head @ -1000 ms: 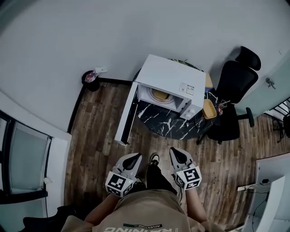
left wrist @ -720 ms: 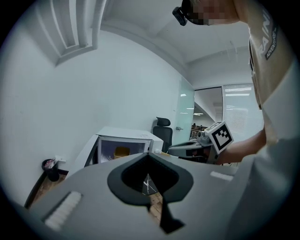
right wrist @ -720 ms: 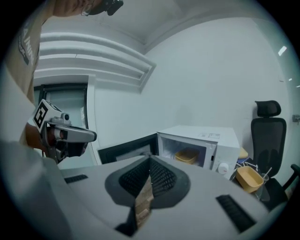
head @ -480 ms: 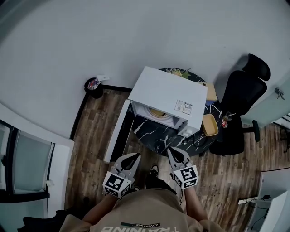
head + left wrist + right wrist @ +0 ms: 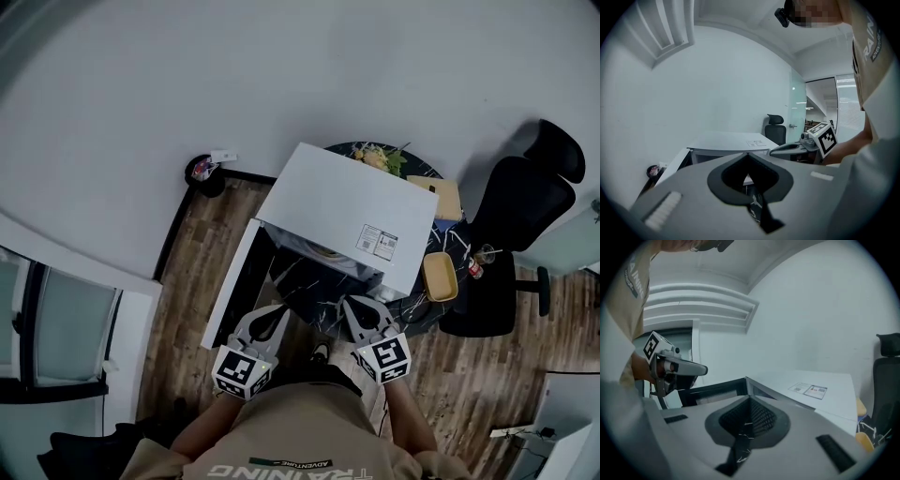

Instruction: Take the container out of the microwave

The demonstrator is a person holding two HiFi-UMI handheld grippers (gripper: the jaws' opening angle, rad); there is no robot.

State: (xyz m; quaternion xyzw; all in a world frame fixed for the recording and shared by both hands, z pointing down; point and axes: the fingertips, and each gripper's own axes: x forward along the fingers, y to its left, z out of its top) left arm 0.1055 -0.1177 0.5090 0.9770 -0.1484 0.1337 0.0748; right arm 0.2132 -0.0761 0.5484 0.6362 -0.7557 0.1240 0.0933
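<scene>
Presently: microwave (image 5: 347,211), door (image 5: 230,295) standing open; yellowish container (image 5: 325,251) sitting inside, mostly hidden. Left gripper (image 5: 278,314) and right gripper (image 5: 353,307) hovering before the cavity, both closed on nothing. Advisable: opening one's jaws wide, then entering level.

Round black marbled table (image 5: 319,286) bearing a white microwave (image 5: 352,211) (door swung open). Right of the microwave lies a shallow yellow tray (image 5: 439,277); behind the microwave, a leafy bunch (image 5: 377,157) and a flat tan board (image 5: 448,197).
</scene>
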